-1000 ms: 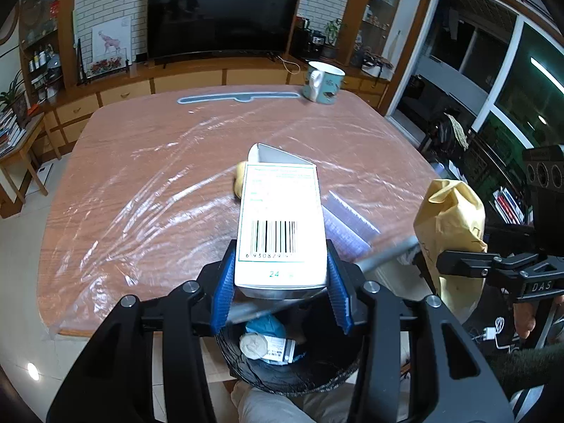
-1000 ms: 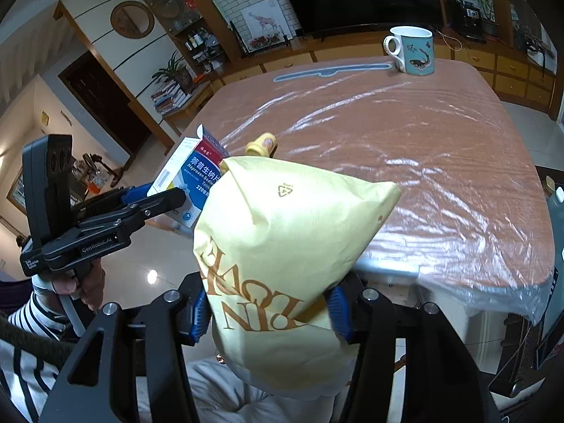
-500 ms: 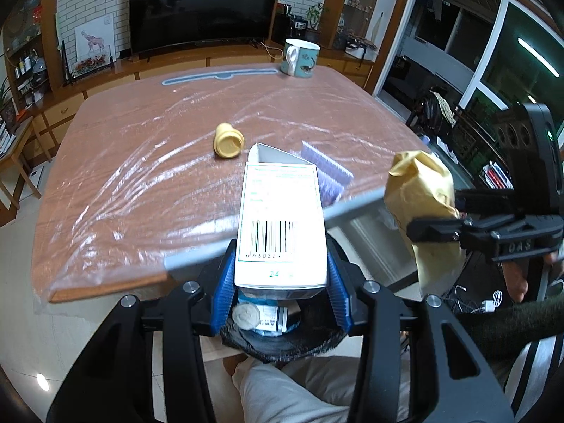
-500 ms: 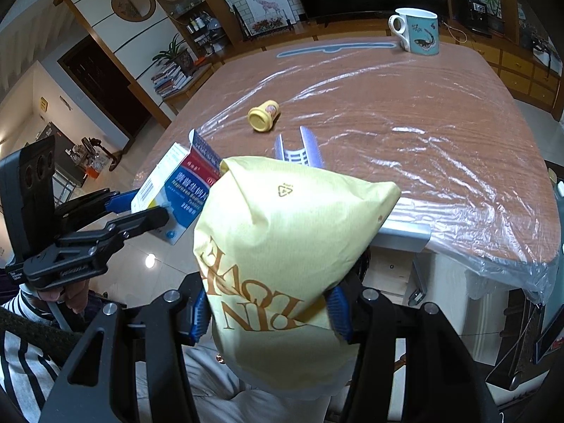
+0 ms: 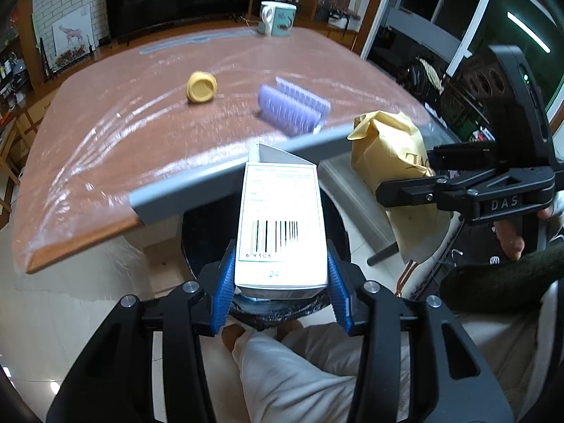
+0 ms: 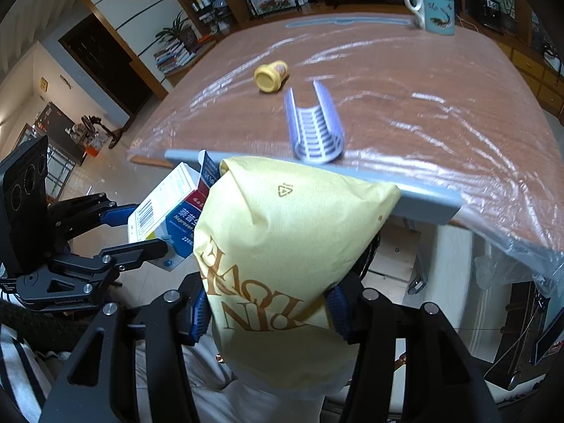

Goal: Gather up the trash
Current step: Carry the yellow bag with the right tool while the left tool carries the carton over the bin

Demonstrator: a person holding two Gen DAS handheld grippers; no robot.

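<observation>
A white box is pinched between the blue pads of the left gripper, held directly over a black bin that sits below the table edge. A yellow bag is clamped in the right gripper, just right of the bin, off the table. The step in hand is judged to be dropping the box into the bin. The box should be centred over the opening and lowered a little before the pads are spread, so the rim is not clipped; the grey edge strip close above should be kept clear. The bag is best held aside until the box is let go, then brought over the same opening. A yellow cup and a purple ribbed tray lie on the table, well apart from both grippers, to be collected afterwards. A mug stands at the far edge, likely not trash.
</observation>
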